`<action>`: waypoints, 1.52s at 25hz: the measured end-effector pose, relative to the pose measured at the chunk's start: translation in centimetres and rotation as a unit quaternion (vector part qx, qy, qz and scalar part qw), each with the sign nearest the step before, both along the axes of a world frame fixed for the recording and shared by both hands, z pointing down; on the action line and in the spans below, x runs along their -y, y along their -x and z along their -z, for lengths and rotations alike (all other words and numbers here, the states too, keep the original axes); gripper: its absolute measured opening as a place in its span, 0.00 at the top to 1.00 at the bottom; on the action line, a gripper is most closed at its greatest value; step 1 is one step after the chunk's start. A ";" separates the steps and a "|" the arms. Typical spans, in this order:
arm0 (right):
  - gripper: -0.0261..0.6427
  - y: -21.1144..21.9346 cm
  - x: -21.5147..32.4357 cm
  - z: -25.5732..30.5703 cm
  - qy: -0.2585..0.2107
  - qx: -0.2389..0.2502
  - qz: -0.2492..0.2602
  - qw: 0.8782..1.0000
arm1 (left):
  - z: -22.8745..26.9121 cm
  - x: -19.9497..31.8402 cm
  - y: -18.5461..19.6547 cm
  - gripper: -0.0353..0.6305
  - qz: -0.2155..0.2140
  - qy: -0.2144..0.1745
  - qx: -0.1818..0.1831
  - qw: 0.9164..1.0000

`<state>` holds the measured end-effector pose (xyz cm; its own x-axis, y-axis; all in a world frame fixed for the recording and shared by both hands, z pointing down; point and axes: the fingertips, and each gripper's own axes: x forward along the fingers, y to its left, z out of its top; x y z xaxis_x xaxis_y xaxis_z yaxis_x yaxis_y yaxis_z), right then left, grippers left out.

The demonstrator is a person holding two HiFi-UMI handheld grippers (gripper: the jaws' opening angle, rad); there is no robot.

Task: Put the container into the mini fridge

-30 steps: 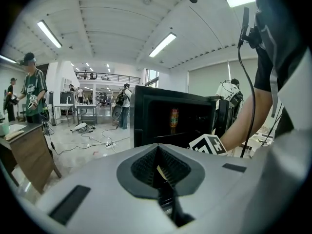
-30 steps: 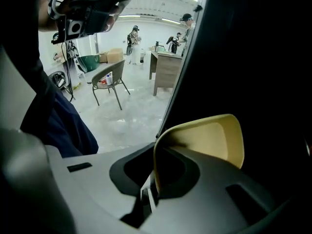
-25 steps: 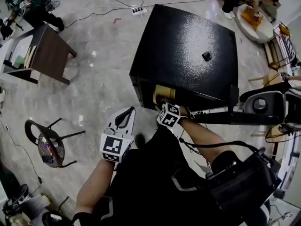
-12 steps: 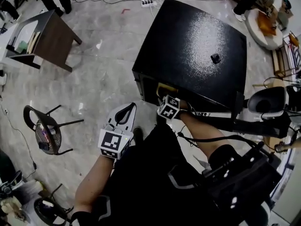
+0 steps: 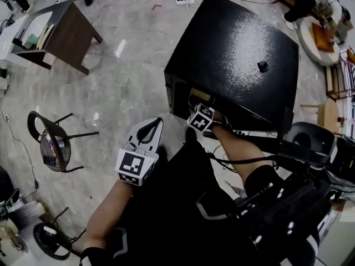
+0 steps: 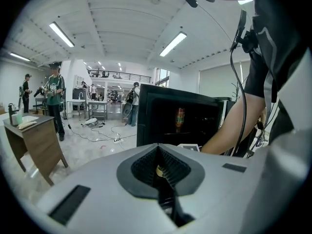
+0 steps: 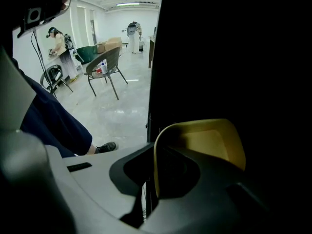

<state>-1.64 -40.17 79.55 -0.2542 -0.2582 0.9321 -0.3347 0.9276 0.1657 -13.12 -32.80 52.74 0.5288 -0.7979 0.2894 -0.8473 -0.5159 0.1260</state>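
the right gripper (image 7: 150, 182) has its jaws clamped on the rim of the shallow yellow plastic container (image 7: 214, 143), which sits just inside the dark open front of the black box-shaped mini fridge (image 5: 238, 49). the left gripper (image 5: 148, 133) hangs near the person's lap, its jaws closed on nothing.

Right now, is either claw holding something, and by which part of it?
The right claw is shut on the yellow container, pinching its near wall at the rim, at the opening of the mini fridge. The left claw holds nothing.
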 end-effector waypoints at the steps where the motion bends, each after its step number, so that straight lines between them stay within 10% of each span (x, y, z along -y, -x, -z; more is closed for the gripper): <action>1: 0.93 0.1 0.0 -0.1 0.002 0.002 -0.002 1.000 | -0.1 -0.2 0.1 0.93 0.000 0.001 0.000 1.000; 15: 0.93 0.8 1.1 -0.7 -0.015 -0.009 -0.001 1.000 | -0.1 -0.9 0.9 0.93 -0.002 -0.008 -0.011 1.000; 18: 0.73 0.6 1.0 -0.4 -0.016 -0.009 -0.006 1.000 | 0.1 -0.9 0.9 0.93 -0.008 -0.009 -0.013 1.000; 24: 0.70 0.7 1.0 2.0 -0.046 0.010 -0.024 0.999 | 0.9 -1.2 1.2 0.93 -0.022 -0.016 -0.028 0.999; 38: 0.73 1.2 -4.3 14.5 -0.112 0.115 -0.155 0.975 | 3.7 -2.5 1.2 0.93 -0.083 -0.038 -0.060 0.994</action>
<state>-2.84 -35.90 65.03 -0.3283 -0.5460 0.7708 -0.6451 0.7257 0.2393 -14.27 -30.34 49.03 0.6818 -0.7141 0.1587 -0.7312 -0.6589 0.1765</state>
